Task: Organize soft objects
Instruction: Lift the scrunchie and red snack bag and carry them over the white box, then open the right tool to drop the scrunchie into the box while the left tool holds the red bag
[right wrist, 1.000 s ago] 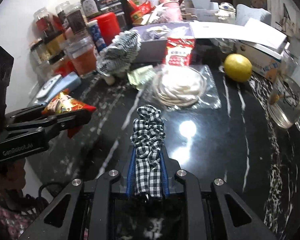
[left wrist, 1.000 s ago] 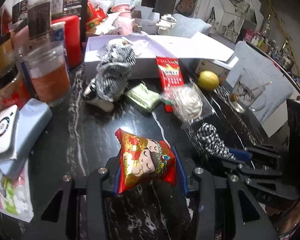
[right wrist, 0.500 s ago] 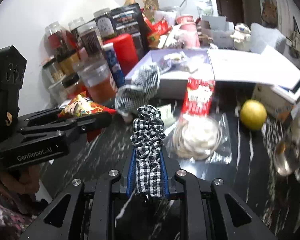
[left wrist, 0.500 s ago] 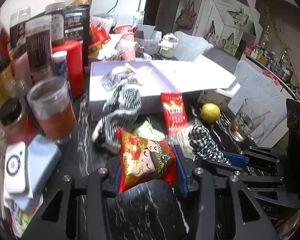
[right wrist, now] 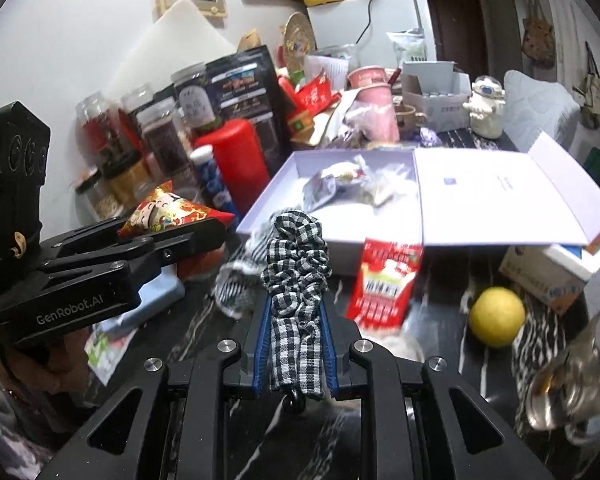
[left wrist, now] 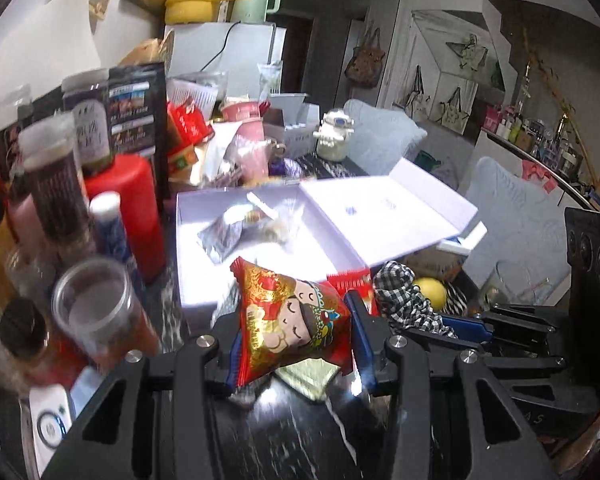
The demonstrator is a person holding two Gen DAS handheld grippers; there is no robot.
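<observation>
Red foil snack packet (left wrist: 290,320) clamped in left gripper (left wrist: 294,334), gingham scrunchie (right wrist: 296,276) pinched in nearly closed right gripper (right wrist: 294,344), both apparently bound for open lilac box (right wrist: 276,204).

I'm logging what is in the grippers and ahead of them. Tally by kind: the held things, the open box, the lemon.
Snack packets held: 1, in the left gripper, snack packet
Scrunchies held: 1, in the right gripper, scrunchie
Open boxes: 1, box
Lemons: 1, lemon
Total: 4
</observation>
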